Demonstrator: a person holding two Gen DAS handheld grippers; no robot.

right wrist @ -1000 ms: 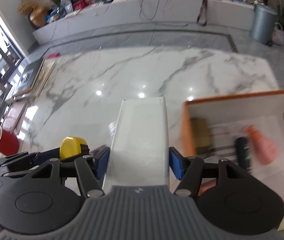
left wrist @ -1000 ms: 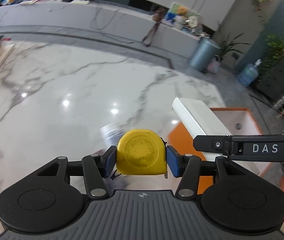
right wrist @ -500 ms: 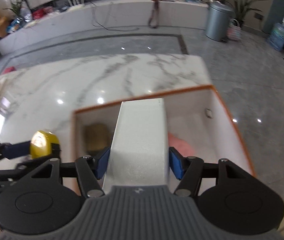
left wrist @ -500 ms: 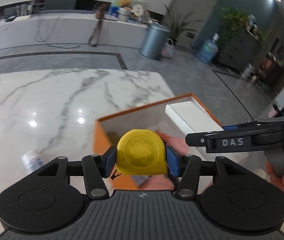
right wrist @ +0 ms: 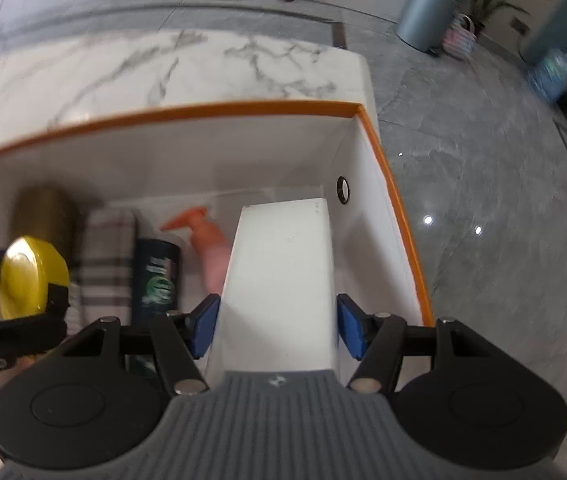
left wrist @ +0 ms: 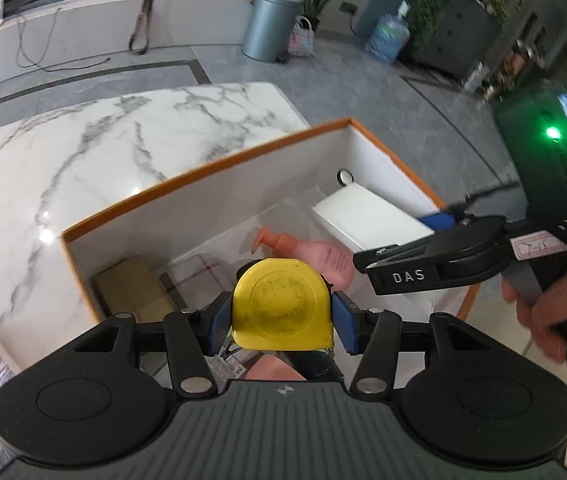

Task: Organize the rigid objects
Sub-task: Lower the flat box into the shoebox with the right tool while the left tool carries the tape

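I am holding a yellow tape measure (left wrist: 281, 304) clenched in my left gripper (left wrist: 281, 318) above the orange-rimmed box (left wrist: 203, 168). My right gripper (right wrist: 277, 326) is grasping a white box (right wrist: 281, 264) over the right side, above a pink bottle (left wrist: 323, 258) lying inside.

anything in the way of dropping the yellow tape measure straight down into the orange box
Yes. The yellow tape measure, held in the left tool, hangs over the orange box, but the pink bottle and dark can lie about under it.
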